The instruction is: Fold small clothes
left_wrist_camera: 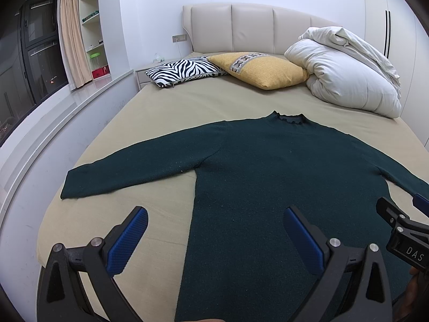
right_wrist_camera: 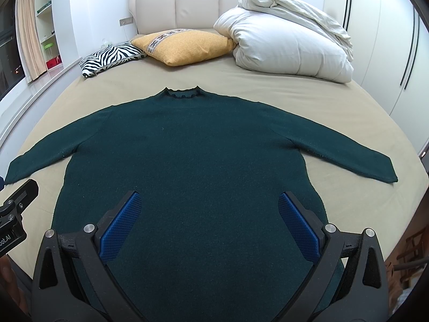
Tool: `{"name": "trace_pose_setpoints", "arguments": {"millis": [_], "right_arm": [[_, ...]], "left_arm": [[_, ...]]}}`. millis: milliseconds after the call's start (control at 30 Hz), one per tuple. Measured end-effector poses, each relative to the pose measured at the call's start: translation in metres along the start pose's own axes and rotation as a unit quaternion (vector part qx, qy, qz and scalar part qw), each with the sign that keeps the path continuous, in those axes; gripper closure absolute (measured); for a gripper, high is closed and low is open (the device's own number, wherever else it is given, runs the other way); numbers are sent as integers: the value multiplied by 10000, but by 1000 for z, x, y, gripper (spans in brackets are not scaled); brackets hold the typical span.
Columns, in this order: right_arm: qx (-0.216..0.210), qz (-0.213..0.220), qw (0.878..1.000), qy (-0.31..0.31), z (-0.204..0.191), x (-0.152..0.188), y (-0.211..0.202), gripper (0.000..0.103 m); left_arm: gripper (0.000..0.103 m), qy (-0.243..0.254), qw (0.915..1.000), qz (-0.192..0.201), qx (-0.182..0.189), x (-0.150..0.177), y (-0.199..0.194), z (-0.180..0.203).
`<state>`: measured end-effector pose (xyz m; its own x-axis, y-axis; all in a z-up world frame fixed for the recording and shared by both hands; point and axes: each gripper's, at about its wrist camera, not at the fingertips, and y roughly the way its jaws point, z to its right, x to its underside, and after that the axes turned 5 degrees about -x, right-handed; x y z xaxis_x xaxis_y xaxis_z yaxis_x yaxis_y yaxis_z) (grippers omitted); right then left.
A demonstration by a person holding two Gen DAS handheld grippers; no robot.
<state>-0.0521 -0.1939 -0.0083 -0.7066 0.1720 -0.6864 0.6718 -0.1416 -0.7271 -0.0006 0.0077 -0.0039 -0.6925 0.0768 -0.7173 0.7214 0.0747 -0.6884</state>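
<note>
A dark green long-sleeved sweater (left_wrist_camera: 268, 166) lies flat on the beige bed sheet (left_wrist_camera: 166, 99), collar toward the headboard, both sleeves spread out. It also shows in the right wrist view (right_wrist_camera: 198, 145). My left gripper (left_wrist_camera: 215, 221) is open and empty, above the sweater's lower left edge. My right gripper (right_wrist_camera: 209, 206) is open and empty, above the sweater's lower body. Part of the right gripper shows at the right edge of the left wrist view (left_wrist_camera: 402, 222). Part of the left gripper shows at the left edge of the right wrist view (right_wrist_camera: 16, 201).
A zebra-print pillow (left_wrist_camera: 185, 71), a yellow pillow (left_wrist_camera: 260, 69) and a rolled white duvet (left_wrist_camera: 346, 72) lie by the padded headboard (left_wrist_camera: 252, 26). A window ledge (left_wrist_camera: 53, 123) and shelves run along the left. White wardrobe doors (right_wrist_camera: 388, 40) stand at right.
</note>
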Motion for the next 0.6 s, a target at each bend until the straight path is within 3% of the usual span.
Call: {"name": "trace_pose_setpoints", "arguments": {"millis": [600], "right_arm": [[5, -30, 10000, -11, -1, 3, 1, 0]], "left_arm": [[0, -3, 10000, -2, -3, 0, 0, 0]]}}
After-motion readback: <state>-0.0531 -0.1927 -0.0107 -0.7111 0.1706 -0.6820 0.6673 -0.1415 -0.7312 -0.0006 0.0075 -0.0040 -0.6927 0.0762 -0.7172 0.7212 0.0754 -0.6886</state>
